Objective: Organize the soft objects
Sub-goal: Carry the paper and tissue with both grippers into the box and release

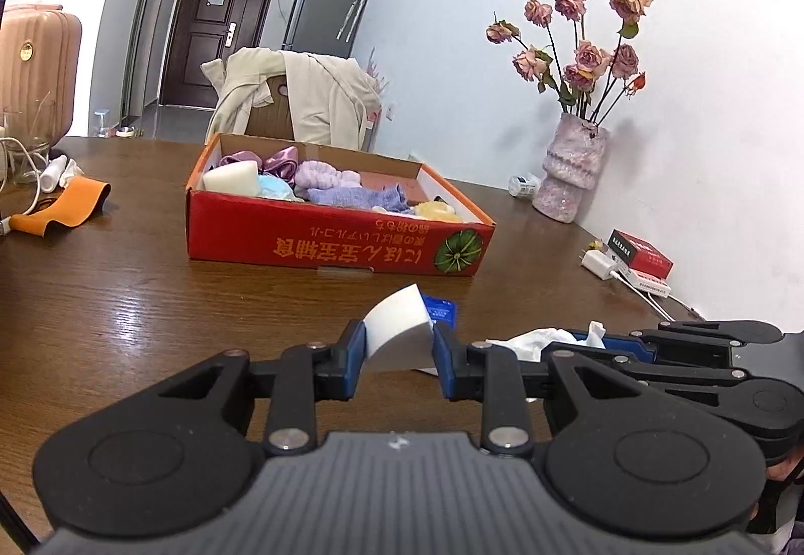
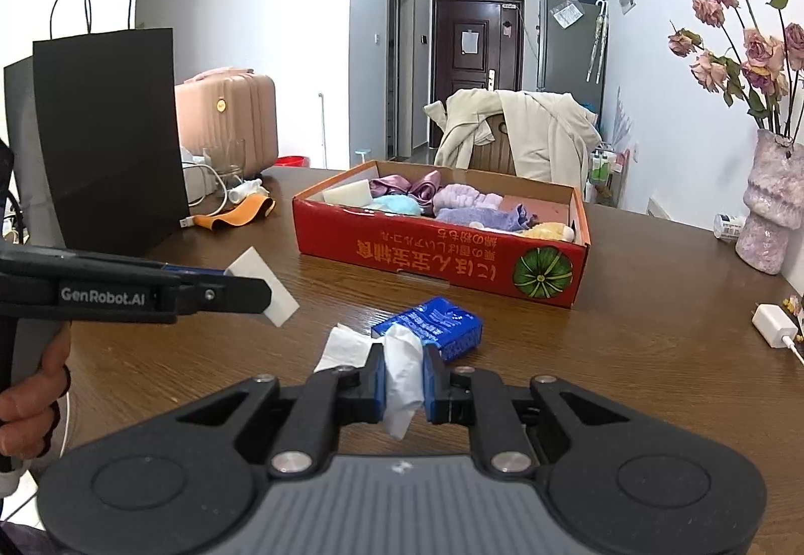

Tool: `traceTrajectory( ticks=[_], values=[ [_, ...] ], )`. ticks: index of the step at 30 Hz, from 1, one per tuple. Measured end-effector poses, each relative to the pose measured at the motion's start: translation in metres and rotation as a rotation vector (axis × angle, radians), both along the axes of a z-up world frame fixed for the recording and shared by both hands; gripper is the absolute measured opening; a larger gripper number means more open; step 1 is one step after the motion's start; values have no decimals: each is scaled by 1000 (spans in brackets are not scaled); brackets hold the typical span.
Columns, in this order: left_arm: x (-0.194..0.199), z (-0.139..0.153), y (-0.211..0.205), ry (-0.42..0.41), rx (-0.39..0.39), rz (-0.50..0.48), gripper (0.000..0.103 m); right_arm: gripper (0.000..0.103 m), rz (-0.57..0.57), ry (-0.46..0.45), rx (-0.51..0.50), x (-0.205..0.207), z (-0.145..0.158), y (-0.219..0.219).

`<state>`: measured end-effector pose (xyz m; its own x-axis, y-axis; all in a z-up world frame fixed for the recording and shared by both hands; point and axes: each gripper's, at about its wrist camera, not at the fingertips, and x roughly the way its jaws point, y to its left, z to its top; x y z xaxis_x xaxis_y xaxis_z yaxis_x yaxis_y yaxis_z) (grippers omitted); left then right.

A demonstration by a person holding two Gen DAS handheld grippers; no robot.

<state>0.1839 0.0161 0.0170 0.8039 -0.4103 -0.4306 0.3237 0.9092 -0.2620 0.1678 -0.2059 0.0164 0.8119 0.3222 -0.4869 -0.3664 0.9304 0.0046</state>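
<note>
My left gripper (image 1: pixel 398 344) is shut on a white sponge block (image 1: pixel 397 329), held above the brown table; from the right wrist view the same gripper (image 2: pixel 251 291) comes in from the left with the sponge (image 2: pixel 264 291) at its tip. My right gripper (image 2: pixel 404 376) is shut on a crumpled white tissue (image 2: pixel 402 369), which also shows at the right gripper (image 1: pixel 588 341) in the left wrist view as tissue (image 1: pixel 532 339). A blue tissue pack (image 2: pixel 432 324) lies on the table just ahead. Beyond stands a red cardboard box (image 2: pixel 432 258) holding several soft items: a white sponge, satin scrunchies, purple and yellow cloths.
A black paper bag (image 2: pixel 105 143) stands at the left edge. An orange strap (image 2: pixel 236 213), cables and a glass lie behind it. A pink vase of dried roses (image 2: pixel 771 208), a white charger (image 2: pixel 774 324) and a red packet (image 1: pixel 640 251) sit along the right wall. A chair draped with a coat (image 2: pixel 517 137) stands behind the table.
</note>
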Motion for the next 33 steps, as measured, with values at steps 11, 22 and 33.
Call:
traceTrajectory(
  ticks=[11,22,33],
  values=[
    [86,30,-3,-83,42,-26,30,14,10,-51,42,74,23,-1],
    [235,15,-15,23,119,-13,30,14,89,35,5,248,19,32],
    [263,-24,-13,78,157,-31,41,22,78,184,27,310,-36,35]
  ],
)
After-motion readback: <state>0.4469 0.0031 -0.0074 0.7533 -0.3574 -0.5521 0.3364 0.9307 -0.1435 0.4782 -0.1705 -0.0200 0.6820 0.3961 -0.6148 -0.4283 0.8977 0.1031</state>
